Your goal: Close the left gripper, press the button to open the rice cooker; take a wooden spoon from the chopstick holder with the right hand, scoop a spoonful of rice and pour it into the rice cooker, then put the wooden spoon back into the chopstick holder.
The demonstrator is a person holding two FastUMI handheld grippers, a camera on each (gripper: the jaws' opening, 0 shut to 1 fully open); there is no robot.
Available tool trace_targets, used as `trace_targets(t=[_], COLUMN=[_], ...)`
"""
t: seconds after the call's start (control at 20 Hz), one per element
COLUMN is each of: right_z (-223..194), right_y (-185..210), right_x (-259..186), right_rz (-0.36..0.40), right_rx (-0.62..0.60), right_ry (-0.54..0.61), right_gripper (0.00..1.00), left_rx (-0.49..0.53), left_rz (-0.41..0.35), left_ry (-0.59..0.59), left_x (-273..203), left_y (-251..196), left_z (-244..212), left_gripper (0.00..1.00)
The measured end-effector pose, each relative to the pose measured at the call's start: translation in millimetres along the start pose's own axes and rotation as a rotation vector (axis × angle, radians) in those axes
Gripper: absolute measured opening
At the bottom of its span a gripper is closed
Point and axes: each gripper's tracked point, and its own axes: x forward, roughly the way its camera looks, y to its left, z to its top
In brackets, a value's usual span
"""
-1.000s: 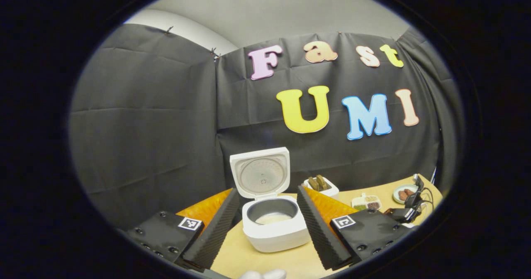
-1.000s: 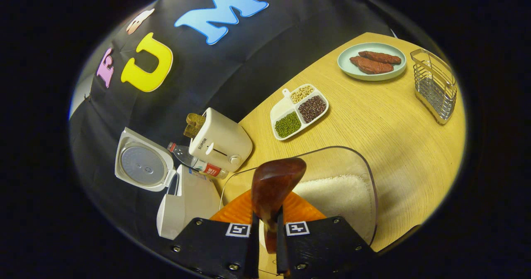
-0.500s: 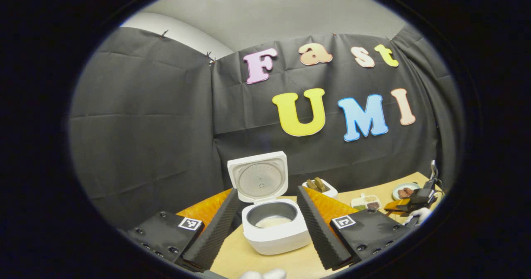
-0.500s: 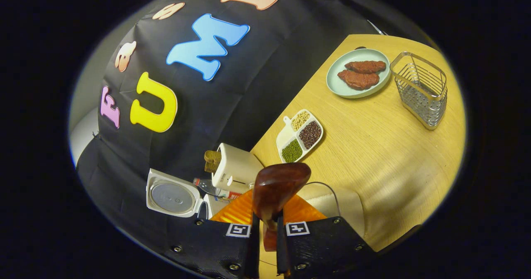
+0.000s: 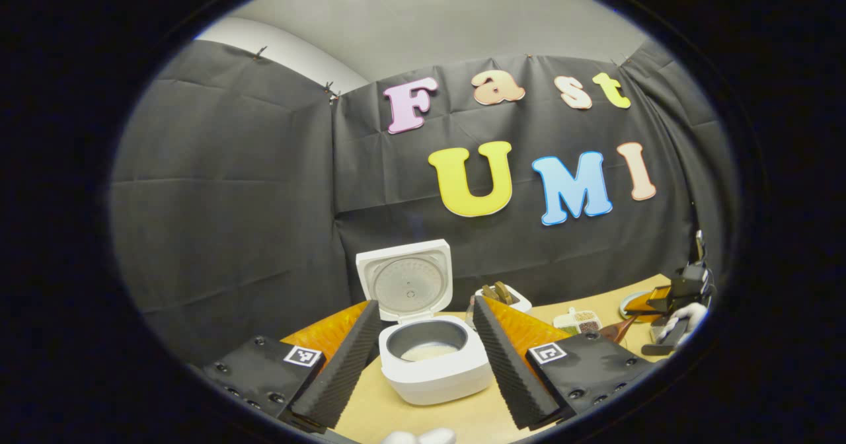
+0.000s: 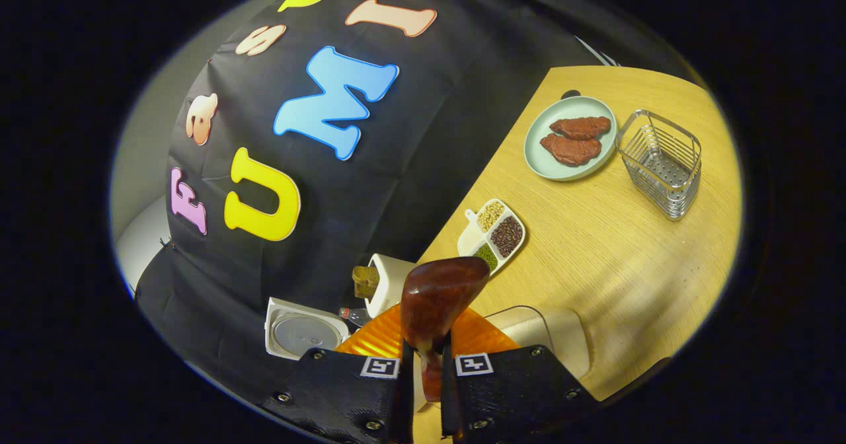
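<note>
Wooden spoon (image 6: 435, 298) clamped upright in right tool (image 6: 426, 378), above table (image 6: 615, 232).

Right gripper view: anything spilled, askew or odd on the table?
Nothing stands out. No grains show on the bare table. The bean dish, plate of meat and wire holder sit upright and apart. The wooden spoon is clamped in the right gripper. The rice cooker stands open.

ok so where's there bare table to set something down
Broad bare wood lies between the divided white tray of beans, the pale green plate of meat and the wire chopstick holder. It is crowded by the wall: white toaster, open white rice cooker.
</note>
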Motion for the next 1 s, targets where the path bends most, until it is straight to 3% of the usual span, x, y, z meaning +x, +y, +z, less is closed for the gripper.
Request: trace_targets(t=[0.45, 0.7, 1.0], right_z=[-19, -78, -160], right_y=[136, 210, 258], right_x=[16, 52, 111], right_rz=[0.122, 0.186, 0.209], right_rx=[0.005, -0.02, -0.023], right_ry=[0.038, 0.119, 0.223], right_gripper=[0.16, 0.16, 0.16], left_rx=[-0.009, -0.006, 0.023], left_rz=[0.049, 0.085, 0.16], left_ry=[0.017, 0.014, 0.029], left_x=[-14, -15, -22], left_y=[23, 42, 76], left_z=[-34, -43, -56], left_gripper=[0.98, 0.98, 0.97])
